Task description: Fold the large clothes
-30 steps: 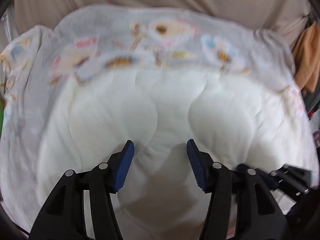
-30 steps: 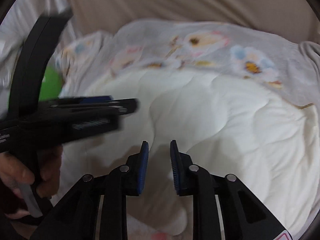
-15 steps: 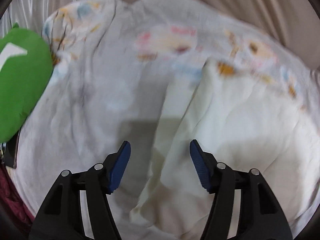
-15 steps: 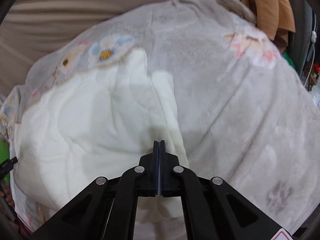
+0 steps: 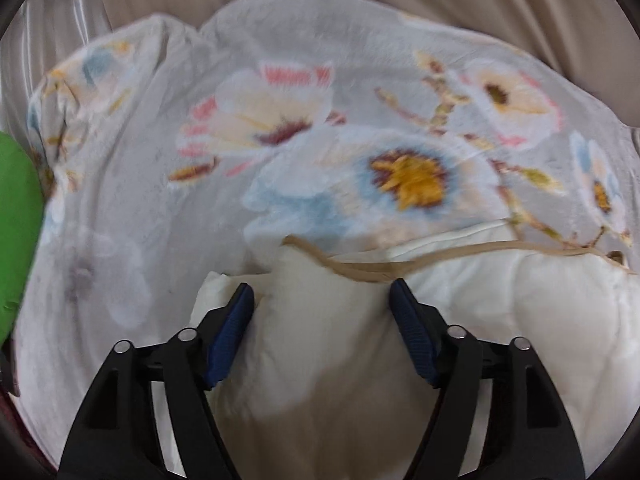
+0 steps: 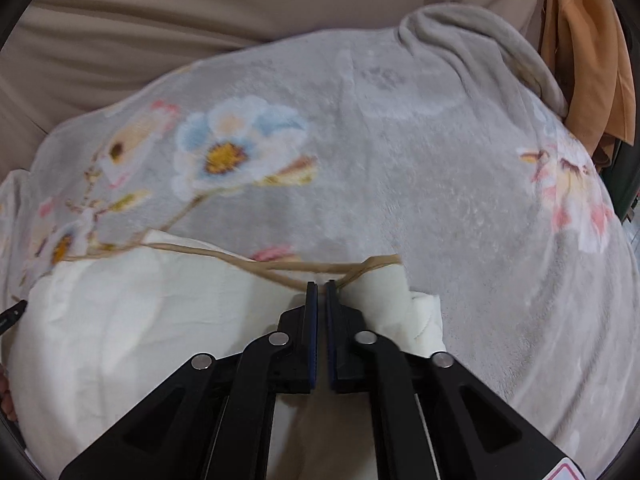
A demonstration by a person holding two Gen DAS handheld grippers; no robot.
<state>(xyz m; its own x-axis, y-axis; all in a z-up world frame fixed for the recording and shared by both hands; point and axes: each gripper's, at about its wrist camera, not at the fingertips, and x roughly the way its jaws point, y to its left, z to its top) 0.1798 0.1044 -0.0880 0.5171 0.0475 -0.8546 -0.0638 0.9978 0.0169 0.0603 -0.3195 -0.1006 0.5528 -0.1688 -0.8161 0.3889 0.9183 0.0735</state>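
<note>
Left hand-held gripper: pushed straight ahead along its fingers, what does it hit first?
Probably the cream quilted fold already between the opening jaws of the left hand-held gripper, then its tan edge binding; depth is unclear.

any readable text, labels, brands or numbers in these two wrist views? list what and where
None readable.
Red-edged sticker on the right gripper body, bottom right corner of its view: cut off by the frame, no characters visible.
Floral blanket, white quilt, green item: no print or labels.
</note>
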